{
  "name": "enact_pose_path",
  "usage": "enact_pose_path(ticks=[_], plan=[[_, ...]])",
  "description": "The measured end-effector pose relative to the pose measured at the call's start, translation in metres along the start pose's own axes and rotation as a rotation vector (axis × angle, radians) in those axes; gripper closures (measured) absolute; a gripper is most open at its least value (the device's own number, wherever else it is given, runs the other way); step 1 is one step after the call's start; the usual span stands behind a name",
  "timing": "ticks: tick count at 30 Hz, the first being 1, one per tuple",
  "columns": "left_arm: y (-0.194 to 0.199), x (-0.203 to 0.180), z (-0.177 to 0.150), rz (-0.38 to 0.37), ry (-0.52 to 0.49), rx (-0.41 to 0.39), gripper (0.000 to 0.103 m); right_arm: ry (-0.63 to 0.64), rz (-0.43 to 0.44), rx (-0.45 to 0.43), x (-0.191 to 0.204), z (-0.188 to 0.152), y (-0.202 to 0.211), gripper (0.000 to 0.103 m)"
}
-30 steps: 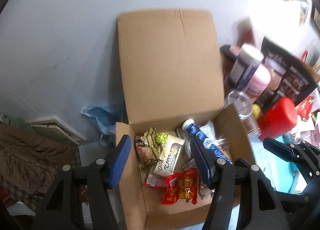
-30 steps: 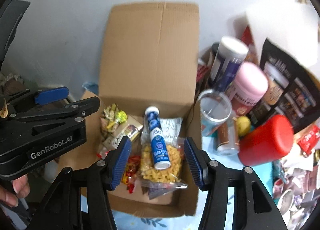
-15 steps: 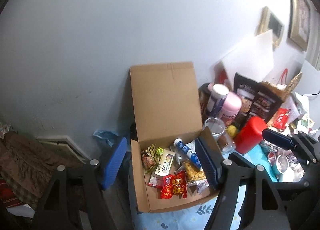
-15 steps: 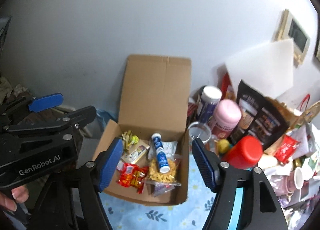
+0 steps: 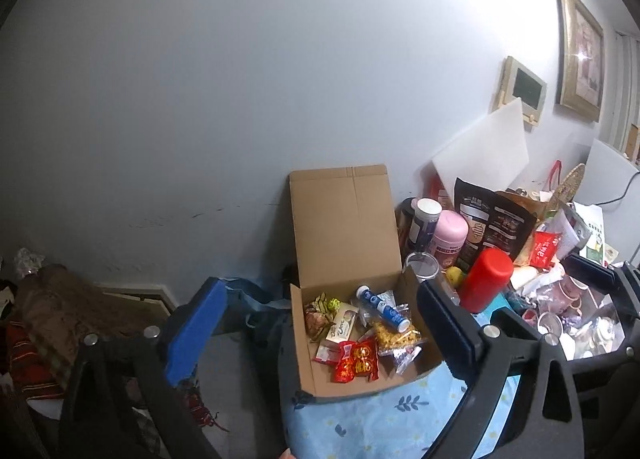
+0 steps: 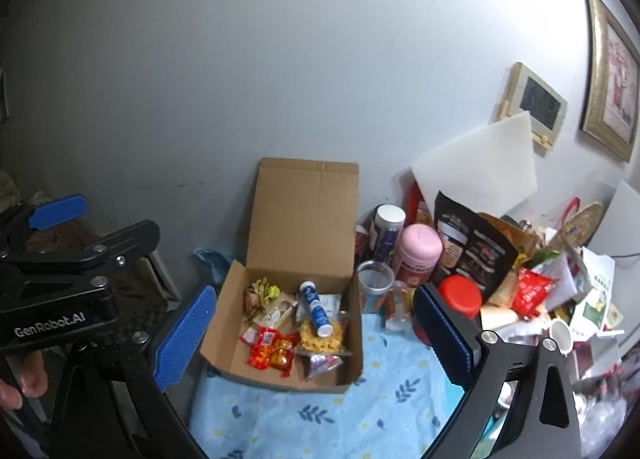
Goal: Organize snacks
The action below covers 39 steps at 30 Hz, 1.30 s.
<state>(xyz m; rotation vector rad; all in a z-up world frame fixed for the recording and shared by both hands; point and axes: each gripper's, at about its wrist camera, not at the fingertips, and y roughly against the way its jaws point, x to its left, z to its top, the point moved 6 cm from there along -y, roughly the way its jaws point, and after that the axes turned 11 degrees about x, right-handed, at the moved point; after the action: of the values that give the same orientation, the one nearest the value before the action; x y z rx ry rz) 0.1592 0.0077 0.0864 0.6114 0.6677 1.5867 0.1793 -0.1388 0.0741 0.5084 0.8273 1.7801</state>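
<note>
Snacks (image 6: pixel 296 323) lie gathered in the open cardboard box (image 6: pixel 280 375) on the worktop (image 6: pixel 320 415), lid propped against the wall to keep it reachable. Left tongs (image 5: pixel 316 333) and right tongs (image 6: pixel 316 339) hang spread and empty above, jars (image 6: pixel 420 255) crowding at 2 o'clock.

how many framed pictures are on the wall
2: a small pale frame above the white board, and a larger gold frame to its right. Others may be out of view.

Open snack box (image 6: pixel 256 373) btwn spread claw (image 6: pixel 312 343)
</note>
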Motion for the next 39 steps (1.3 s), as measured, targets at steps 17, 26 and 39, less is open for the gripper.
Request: enact_pose_path(ticks=[17,26,39], plan=[[0.031,0.014,-0.073,-0.008,0.002,0.058,0.005,-0.023,0.009,0.026,0.030,-0.067,0.034,0.003],[0.028,0.019,-0.107,0.028,-0.014,0.095,0.005,-0.020,0.017,0.061,0.039,-0.098,0.028,0.002],[0.034,0.016,-0.120,0.004,-0.013,0.106,0.005,-0.025,0.015,0.075,0.038,-0.111,0.032,0.003]])
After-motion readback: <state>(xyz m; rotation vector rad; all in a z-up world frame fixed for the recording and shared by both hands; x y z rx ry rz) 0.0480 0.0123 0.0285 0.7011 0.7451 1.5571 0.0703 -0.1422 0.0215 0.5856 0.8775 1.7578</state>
